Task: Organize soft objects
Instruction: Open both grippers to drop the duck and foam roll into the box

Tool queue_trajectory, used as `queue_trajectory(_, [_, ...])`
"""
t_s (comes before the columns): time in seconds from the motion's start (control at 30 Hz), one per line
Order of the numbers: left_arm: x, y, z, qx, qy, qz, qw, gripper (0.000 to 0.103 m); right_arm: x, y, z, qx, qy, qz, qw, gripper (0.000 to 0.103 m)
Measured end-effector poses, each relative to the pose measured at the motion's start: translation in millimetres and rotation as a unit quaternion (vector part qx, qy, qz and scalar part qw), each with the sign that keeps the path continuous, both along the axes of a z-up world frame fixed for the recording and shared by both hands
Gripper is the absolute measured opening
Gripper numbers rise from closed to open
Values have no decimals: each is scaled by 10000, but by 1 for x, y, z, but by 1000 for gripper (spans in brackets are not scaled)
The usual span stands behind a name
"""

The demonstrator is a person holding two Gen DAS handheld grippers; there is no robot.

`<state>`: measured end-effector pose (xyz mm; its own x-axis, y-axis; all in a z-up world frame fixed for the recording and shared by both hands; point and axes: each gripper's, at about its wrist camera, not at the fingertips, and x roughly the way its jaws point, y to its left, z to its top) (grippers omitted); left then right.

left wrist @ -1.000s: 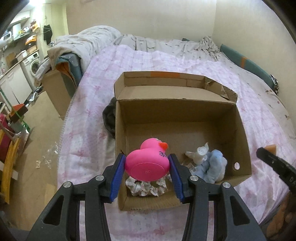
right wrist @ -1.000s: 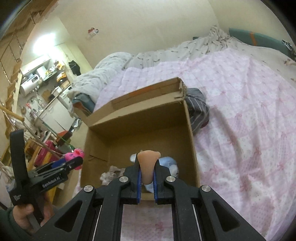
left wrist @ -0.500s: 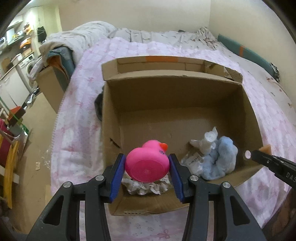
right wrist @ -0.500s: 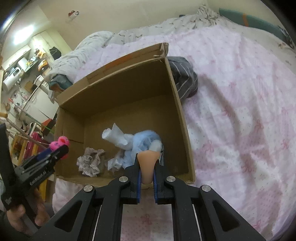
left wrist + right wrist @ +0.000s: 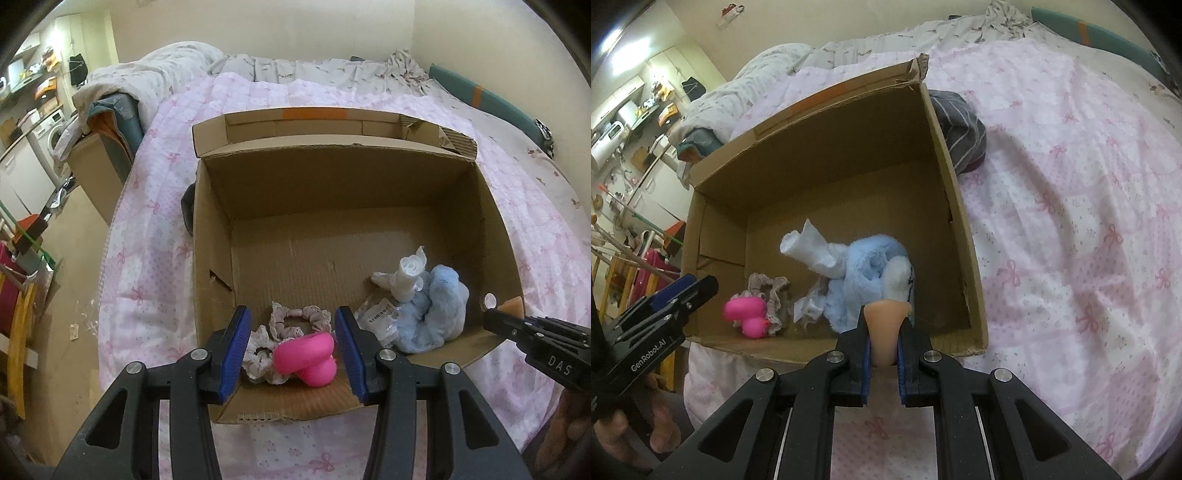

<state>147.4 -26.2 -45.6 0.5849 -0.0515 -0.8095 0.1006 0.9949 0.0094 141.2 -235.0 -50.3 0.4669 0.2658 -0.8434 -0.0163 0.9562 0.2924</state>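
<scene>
Two grippers hovering at box front: left gripper jaws released, pink duck lying inside; right gripper jaws clenching peach toy. Both look light, squashy; pinch mid-body.

Both wrist views angled steeply down, close above near rim of cardboard box; box interior shared, opposite sides.

- The left gripper is pointing steeply down over the near edge of the cardboard box, jaws apart and gripping nothing.
- The right gripper is tilting down over the box's near right corner, clamping a peach soft piece.
</scene>
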Motion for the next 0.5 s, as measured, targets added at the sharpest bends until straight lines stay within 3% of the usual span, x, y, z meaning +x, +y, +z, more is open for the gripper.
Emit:
queue_trajectory(0.3, [-1,-1,-1,-5,46,-32,10000,45,0,1,0,37,-23,12,10000,12])
queue_trajectory(0.5, [-4,-2,3,14,-61,2,10000,64,1,4,3,71,-85,66,9999,13])
